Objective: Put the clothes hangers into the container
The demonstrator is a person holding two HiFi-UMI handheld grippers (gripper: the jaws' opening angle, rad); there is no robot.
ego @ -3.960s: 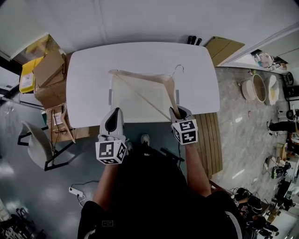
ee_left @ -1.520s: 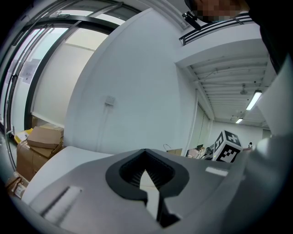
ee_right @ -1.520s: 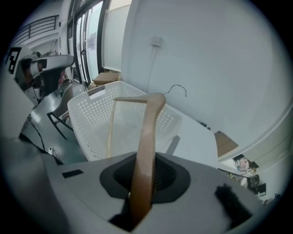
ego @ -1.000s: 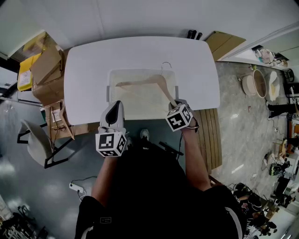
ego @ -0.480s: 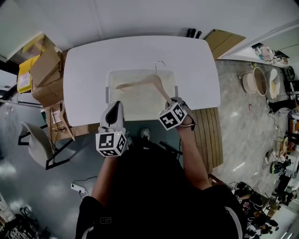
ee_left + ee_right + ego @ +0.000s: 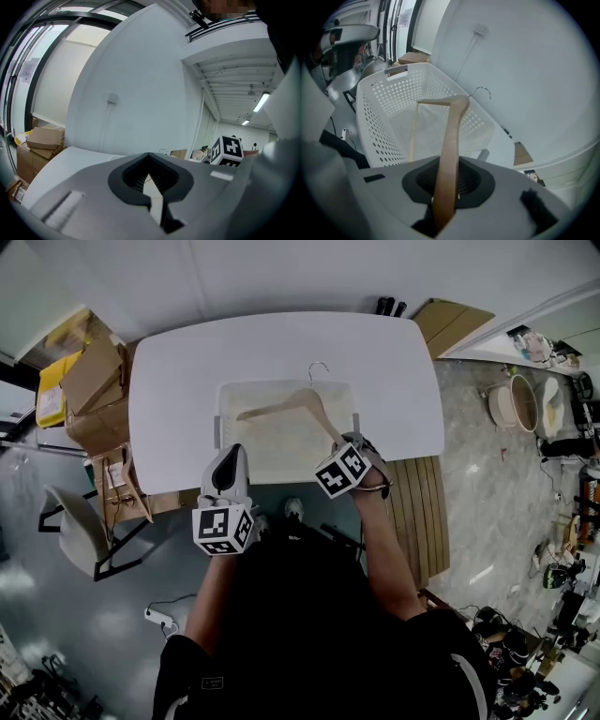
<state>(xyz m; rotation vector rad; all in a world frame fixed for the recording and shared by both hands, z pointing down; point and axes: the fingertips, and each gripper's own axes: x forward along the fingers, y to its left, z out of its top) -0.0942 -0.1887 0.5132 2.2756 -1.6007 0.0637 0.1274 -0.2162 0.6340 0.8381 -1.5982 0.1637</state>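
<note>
Right gripper (image 6: 446, 180): clamped on wooden hanger (image 6: 453, 126) over white basket (image 6: 377, 101).
Left gripper (image 6: 151, 177): jaws together, empty.
Hidden: hanger's gripped end.

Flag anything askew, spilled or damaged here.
Nothing looks spilled or damaged. One thing is askew: the wooden hanger slants across the white basket, with one end clamped in the right gripper and its metal hook up over the far rim. It is held above the basket, not lying in it yet.
</note>
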